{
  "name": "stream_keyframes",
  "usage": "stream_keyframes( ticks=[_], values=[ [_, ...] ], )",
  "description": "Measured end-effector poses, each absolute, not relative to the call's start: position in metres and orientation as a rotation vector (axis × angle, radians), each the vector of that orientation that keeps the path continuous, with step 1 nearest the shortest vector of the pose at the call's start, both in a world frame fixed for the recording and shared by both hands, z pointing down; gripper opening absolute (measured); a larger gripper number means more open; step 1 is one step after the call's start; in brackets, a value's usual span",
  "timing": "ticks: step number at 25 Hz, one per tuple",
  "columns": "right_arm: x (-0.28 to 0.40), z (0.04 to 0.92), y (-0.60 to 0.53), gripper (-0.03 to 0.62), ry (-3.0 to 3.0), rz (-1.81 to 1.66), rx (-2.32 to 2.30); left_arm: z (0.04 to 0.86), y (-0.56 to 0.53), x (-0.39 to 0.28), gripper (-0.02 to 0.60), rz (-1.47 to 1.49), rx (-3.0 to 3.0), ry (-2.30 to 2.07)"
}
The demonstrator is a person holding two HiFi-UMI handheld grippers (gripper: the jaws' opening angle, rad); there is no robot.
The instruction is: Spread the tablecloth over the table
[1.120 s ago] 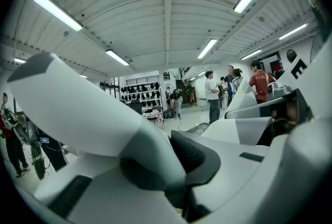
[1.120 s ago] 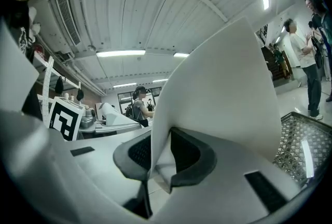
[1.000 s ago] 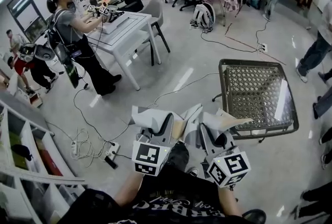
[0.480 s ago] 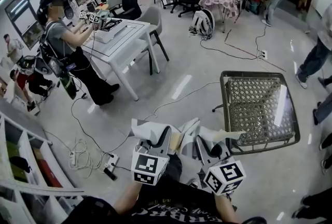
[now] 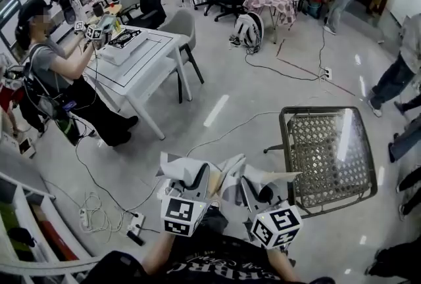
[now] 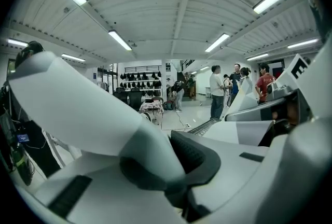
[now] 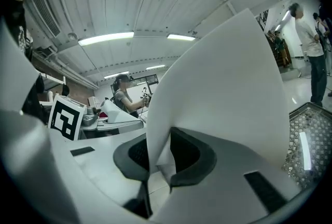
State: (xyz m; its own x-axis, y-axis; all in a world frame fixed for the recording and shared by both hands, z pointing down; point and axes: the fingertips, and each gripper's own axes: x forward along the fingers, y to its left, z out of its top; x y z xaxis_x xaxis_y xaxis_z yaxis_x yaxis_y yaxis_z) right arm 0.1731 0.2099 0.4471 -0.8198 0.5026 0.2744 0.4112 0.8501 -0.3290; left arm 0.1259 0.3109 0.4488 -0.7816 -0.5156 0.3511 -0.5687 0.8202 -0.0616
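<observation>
The left gripper [image 5: 189, 174] and the right gripper [image 5: 253, 185] each pinch with narrow jaws one stiff, pointed corner of the smooth white tablecloth [image 5: 273, 176]. It is in the air, near the square metal mesh table [image 5: 322, 144].

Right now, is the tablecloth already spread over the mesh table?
No, the mesh table is bare; the white tablecloth is held up beside it.
</observation>
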Motion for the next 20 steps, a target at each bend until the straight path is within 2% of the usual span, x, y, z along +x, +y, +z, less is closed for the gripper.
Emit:
stream_keyframes(
  ticks=[11,20],
  values=[
    [0.056,0.425,0.234,0.058,-2.750,0.307,-0.528,0.422,0.334,-0.009,0.043,0.231,1.008,-2.718],
    [-0.013,0.396,0.193,0.058,-2.827,0.397,-0.430,0.391,0.288,-0.086,0.041,0.207,1.159,-2.759]
  ],
)
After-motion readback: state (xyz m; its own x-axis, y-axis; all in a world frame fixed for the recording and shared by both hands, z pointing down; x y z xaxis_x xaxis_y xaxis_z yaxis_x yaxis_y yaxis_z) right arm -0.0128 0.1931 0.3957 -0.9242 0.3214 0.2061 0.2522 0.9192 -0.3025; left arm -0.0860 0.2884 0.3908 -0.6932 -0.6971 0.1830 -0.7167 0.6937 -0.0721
